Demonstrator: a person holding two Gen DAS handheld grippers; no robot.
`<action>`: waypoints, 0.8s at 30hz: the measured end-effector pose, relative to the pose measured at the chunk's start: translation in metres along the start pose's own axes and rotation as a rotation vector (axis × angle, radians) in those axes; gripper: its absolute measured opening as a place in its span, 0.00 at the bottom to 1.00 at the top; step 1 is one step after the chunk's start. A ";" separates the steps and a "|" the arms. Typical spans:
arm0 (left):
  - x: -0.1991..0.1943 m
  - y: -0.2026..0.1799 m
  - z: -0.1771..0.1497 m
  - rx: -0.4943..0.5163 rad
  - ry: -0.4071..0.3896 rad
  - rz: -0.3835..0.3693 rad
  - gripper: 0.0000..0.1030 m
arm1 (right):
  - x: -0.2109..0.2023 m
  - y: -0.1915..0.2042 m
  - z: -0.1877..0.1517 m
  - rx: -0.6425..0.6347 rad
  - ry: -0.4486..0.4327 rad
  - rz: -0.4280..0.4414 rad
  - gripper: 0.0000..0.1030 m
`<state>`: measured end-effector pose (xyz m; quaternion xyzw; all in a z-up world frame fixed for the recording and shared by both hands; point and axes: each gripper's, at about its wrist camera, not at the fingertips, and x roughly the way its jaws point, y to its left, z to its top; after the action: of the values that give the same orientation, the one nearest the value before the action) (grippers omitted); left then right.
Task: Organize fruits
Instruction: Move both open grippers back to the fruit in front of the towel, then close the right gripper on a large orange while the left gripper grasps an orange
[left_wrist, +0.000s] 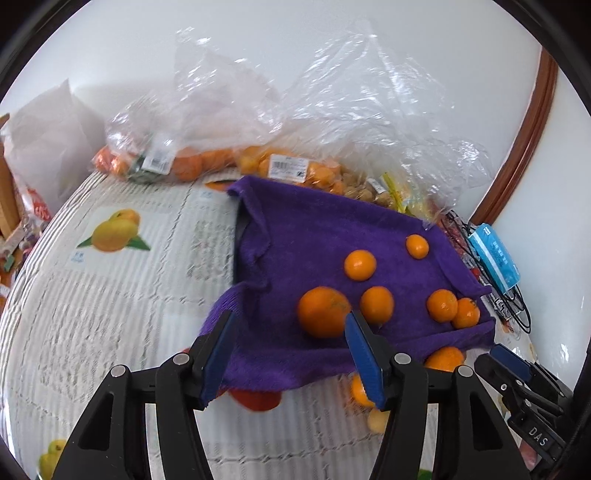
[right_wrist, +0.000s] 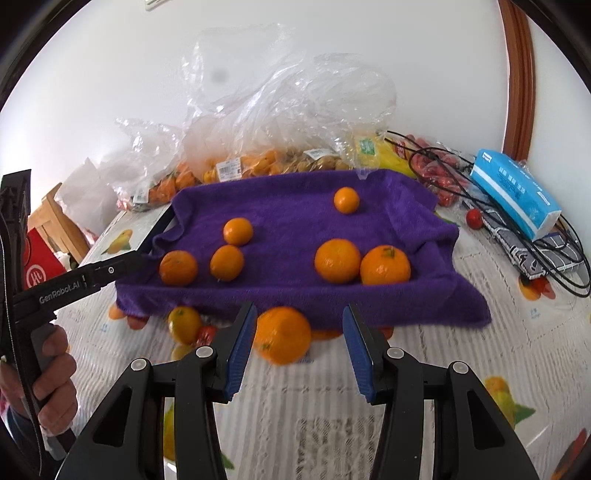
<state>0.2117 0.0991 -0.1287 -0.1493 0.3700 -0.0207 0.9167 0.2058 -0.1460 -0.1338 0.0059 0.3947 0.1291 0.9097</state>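
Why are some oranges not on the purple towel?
Six oranges sit on the towel, but several fruits lie off its front edge on the table: a big orange between the open right tongs, a yellowish one and a small red one beside it. They look like strays.

Bright, even daylight; fisheye bends edges, dark corners (slight motion blur)
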 end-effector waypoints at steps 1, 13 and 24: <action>-0.001 0.005 -0.004 -0.007 0.006 0.007 0.56 | -0.001 0.002 -0.003 -0.001 0.005 0.007 0.47; -0.010 0.016 -0.016 -0.008 0.011 -0.015 0.56 | 0.031 0.016 -0.013 -0.023 0.066 -0.032 0.50; -0.002 0.002 -0.022 0.050 0.047 -0.052 0.57 | 0.052 0.016 -0.012 -0.027 0.072 -0.036 0.43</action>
<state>0.1950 0.0961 -0.1431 -0.1352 0.3866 -0.0574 0.9105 0.2277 -0.1194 -0.1773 -0.0180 0.4257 0.1183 0.8969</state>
